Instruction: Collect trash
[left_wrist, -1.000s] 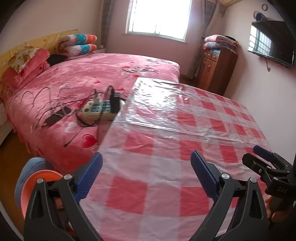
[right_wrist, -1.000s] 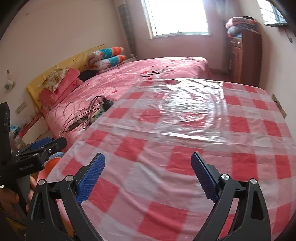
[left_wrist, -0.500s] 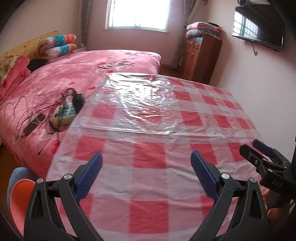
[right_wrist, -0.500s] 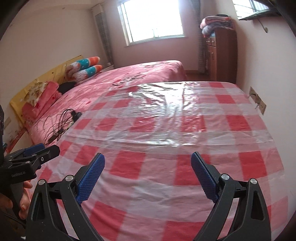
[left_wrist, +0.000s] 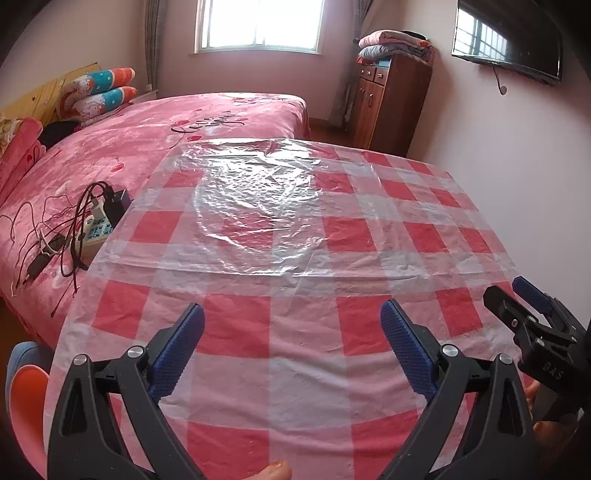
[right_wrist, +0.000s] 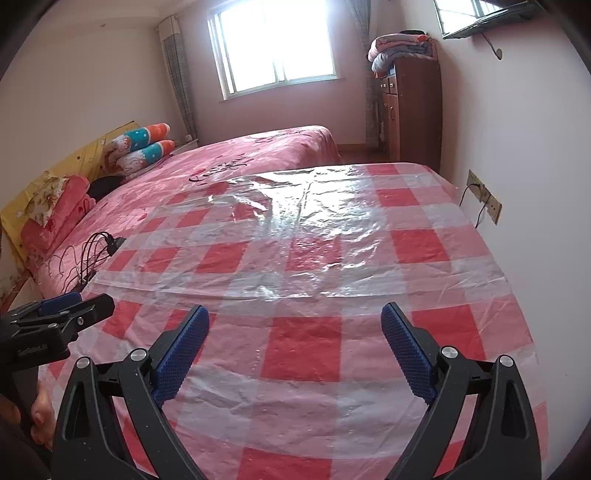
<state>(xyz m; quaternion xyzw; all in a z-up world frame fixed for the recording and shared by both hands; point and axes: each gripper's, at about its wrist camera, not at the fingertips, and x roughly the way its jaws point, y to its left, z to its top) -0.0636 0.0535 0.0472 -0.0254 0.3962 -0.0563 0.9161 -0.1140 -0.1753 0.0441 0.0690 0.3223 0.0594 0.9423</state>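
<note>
Over the worktop (left_wrist: 303, 354), with its red-and-white checked plastic cover, I hold both tongs spread wide with nothing between them: my left tongs (left_wrist: 291, 332) at the bottom centre of the left view, my right tongs (right_wrist: 295, 332) at the bottom centre of the right view. I can see no trash anywhere on the checked cover in either view, so the thing I am meant to collect is either out of frame or not laid out yet. My main risk, as I judge it, is snatching at the wrong thing: the clear plastic sheet (left_wrist: 258, 206) lying crinkled and shiny at centre frame could pass for litter, and closing on it would drag the whole cover. At the left edge of the left view a power strip (left_wrist: 94, 236) with tangled cables (left_wrist: 55, 229) lies on the pink bed (left_wrist: 147, 147), just beside the worktop; a careless sweep there could hook a wire. My two tongs also sit near each other and could collide.
</note>
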